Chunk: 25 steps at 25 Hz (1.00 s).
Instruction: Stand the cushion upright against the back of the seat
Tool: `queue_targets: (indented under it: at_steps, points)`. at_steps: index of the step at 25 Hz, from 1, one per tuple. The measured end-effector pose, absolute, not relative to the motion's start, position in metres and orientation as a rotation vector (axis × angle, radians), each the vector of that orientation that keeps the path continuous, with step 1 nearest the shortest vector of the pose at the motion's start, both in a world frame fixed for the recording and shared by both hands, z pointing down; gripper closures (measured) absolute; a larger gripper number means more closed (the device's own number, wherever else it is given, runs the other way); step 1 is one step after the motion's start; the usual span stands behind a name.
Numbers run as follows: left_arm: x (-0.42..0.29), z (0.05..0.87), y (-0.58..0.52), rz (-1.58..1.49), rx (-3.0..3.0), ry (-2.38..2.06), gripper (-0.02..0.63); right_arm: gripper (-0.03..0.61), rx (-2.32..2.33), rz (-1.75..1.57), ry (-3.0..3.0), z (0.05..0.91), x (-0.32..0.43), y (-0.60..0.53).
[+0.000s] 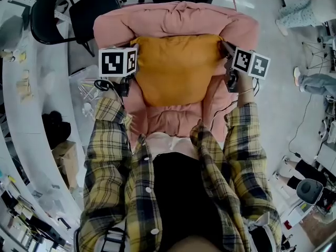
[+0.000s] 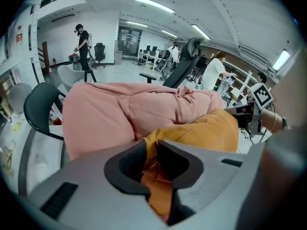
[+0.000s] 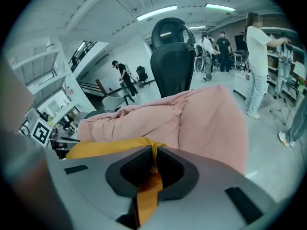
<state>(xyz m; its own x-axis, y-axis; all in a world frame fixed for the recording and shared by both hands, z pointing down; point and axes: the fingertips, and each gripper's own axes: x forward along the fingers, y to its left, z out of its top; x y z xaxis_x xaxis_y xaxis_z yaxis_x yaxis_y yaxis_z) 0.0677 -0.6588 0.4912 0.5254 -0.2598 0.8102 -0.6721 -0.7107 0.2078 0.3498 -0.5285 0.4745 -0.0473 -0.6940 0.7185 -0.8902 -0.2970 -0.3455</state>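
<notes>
An orange cushion (image 1: 176, 67) leans upright against the padded back of a pink seat (image 1: 173, 17). My left gripper (image 1: 134, 45) holds the cushion's upper left corner; in the left gripper view (image 2: 151, 150) the jaws stand a little apart and the orange fabric (image 2: 211, 128) fills the gap and touches both pads. My right gripper (image 1: 223, 45) is pinched tight on the upper right corner, with a thin fold of cushion (image 3: 105, 147) running down between its jaws (image 3: 153, 152). The pink backrest (image 2: 120, 114) (image 3: 211, 123) rises just behind both corners.
A black office chair (image 1: 79, 9) stands behind the seat at the left, another tall one (image 3: 172, 56) directly behind it. A curved white desk (image 1: 21, 88) with clutter and a cardboard box (image 1: 65, 156) runs along the left. People stand on the open floor at right (image 1: 310, 9).
</notes>
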Motion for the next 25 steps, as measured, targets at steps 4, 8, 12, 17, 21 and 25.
queue_targets:
  at_steps: [4, 8, 12, 17, 21, 25]
  points:
    - [0.064, 0.487, -0.665, 1.073, 2.263, -0.800, 0.508, 0.552, 2.026, 1.216, -1.677, 0.471, 0.356, -0.528]
    - [0.059, 0.477, -0.669, 1.022, 2.264, -0.820, 0.486, 0.545, 2.064, 1.169, -1.667, 0.461, 0.362, -0.525]
    - [0.057, 0.463, -0.667, 0.949, 2.268, -0.823, 0.474, 0.529, 2.111, 1.135, -1.699, 0.446, 0.364, -0.518]
    - [0.057, 0.438, -0.658, 0.890, 2.321, -0.853, 0.468, 0.518, 2.148, 1.081, -1.768, 0.420, 0.359, -0.503]
    - [0.061, 0.413, -0.640, 0.828, 2.359, -0.848, 0.468, 0.508, 2.155, 1.034, -1.855, 0.395, 0.347, -0.488]
    - [0.064, 0.389, -0.605, 0.759, 2.394, -0.824, 0.468, 0.500, 2.142, 0.977, -1.962, 0.366, 0.321, -0.463]
